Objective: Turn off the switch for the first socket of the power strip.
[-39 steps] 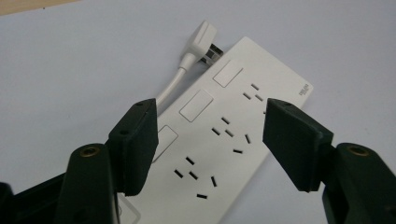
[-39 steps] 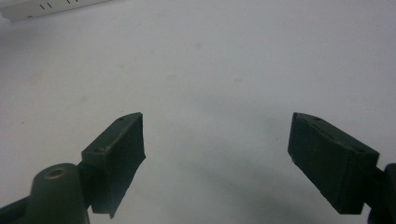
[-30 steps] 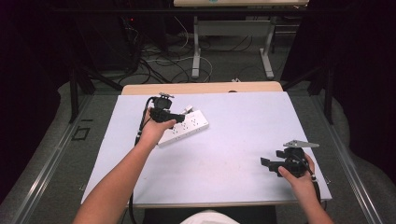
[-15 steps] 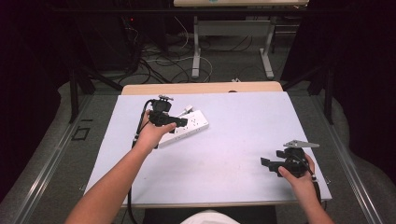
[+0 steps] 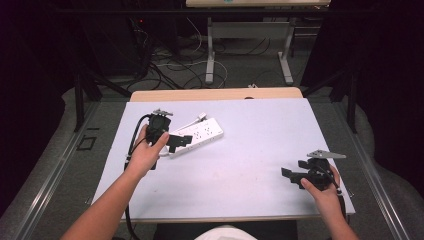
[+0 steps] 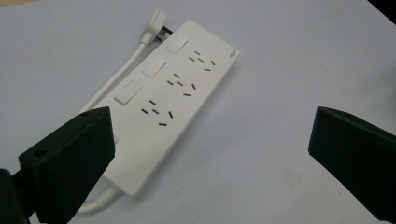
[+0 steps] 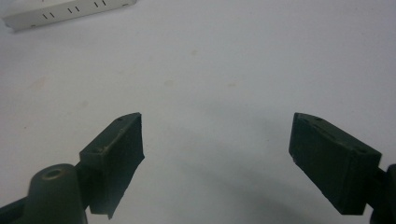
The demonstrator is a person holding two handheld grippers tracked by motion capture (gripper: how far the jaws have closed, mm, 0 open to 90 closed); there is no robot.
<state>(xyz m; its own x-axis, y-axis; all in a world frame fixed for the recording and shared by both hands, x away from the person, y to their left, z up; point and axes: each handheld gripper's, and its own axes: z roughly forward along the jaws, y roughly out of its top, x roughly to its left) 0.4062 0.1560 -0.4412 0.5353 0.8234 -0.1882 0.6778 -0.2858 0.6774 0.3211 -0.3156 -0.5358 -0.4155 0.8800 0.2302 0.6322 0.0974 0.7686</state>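
Note:
A white power strip point(image 5: 197, 134) with three switches and three socket groups lies on the pale blue table top, its white cord and plug point(image 5: 201, 117) curled behind it. In the left gripper view the strip point(image 6: 173, 95) runs diagonally, its near end between the wide-apart jaws, and the plug point(image 6: 154, 25) lies at the far end. My left gripper point(image 5: 179, 142) hovers open over the strip's near end. My right gripper point(image 5: 290, 175) is open near the table's front right, nothing between its jaws; an end of the strip point(image 7: 65, 11) shows far off.
The table point(image 5: 260, 150) has a wooden strip along its far edge. Beyond it stand a desk frame's legs point(image 5: 210, 55) and loose cables point(image 5: 165, 62) on the floor. Dark curtains close in both sides.
My left gripper has drawn back toward the left and nearer me, now over the strip's near end. The right gripper has stayed put.

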